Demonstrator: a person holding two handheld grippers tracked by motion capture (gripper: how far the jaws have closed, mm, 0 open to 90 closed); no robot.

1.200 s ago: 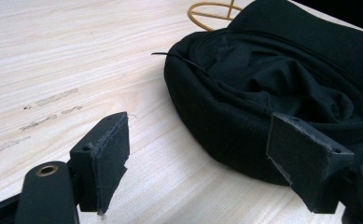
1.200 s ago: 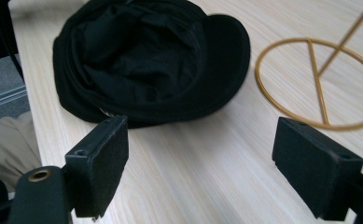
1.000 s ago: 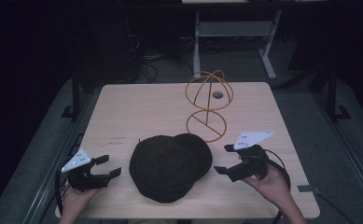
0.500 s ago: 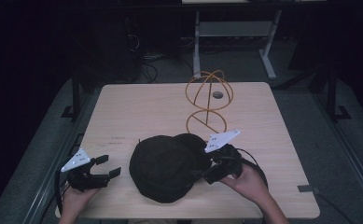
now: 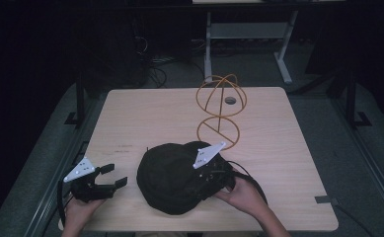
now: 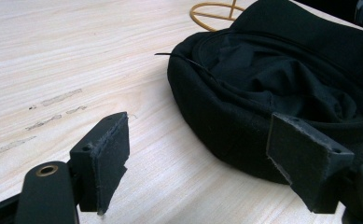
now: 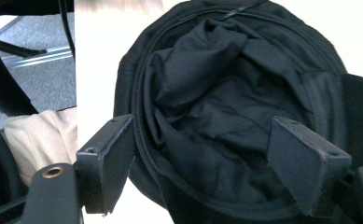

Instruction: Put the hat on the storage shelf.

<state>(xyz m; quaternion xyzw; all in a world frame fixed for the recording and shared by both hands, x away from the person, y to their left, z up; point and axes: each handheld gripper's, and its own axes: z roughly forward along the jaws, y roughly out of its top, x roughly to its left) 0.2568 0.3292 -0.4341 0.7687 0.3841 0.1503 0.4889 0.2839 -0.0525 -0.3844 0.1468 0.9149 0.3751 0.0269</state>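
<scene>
Black cap (image 5: 172,177), right gripper (image 7: 202,158) above, fingers spread

right gripper (image 5: 210,174) | moved left from bare table onto black cap (image 5: 172,177) | jaws closing slightly, astride cap rim

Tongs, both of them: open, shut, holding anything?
Left tongs: open, empty, beside the black cap.
Right tongs: open over the cap, jaws just closing a little, not gripping yet.

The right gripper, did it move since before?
Yes. The right gripper slid leftward from the bare table onto the black hat, its jaws closing slightly around the hat's rim.
</scene>
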